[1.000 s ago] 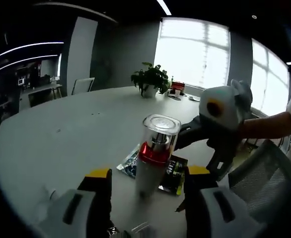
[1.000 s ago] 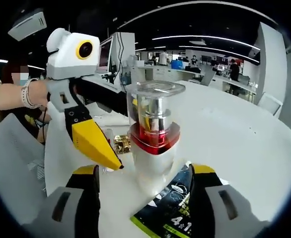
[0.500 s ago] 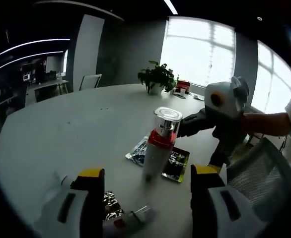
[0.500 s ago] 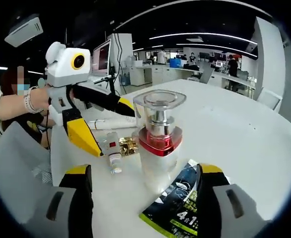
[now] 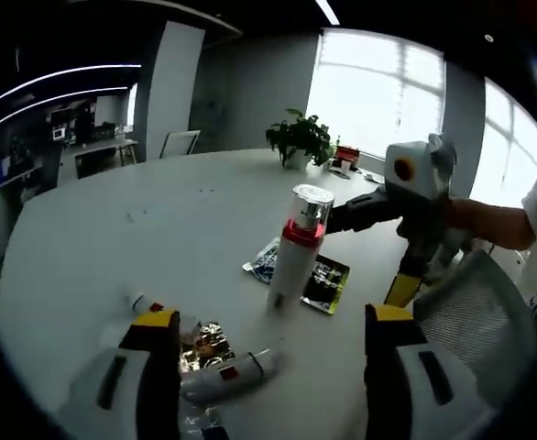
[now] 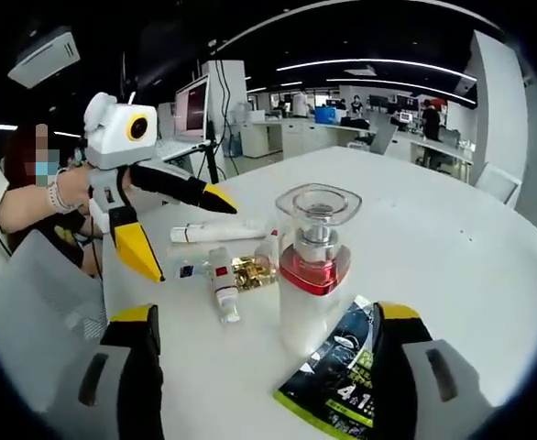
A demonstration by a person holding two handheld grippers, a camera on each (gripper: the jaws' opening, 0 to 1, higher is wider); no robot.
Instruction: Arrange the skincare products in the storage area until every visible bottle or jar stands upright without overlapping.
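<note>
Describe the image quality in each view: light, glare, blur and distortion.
Left gripper view: the bright windows are blown out and backlight the white pump bottle with a red collar and clear cap; fisheye bends the round white table; the white tube lying near the bottom edge is soft. Right gripper view: even ceiling-strip light, sharp bottle, glare on the dark glossy sachet.

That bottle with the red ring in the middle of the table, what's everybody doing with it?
A person holds two grippers and is tidying skincare things on a white table. The pump bottle stands upright beside a dark sachet. Both the left gripper and the right gripper are open and hold nothing. Small tubes and a long white tube lie flat, so they need standing up.
</note>
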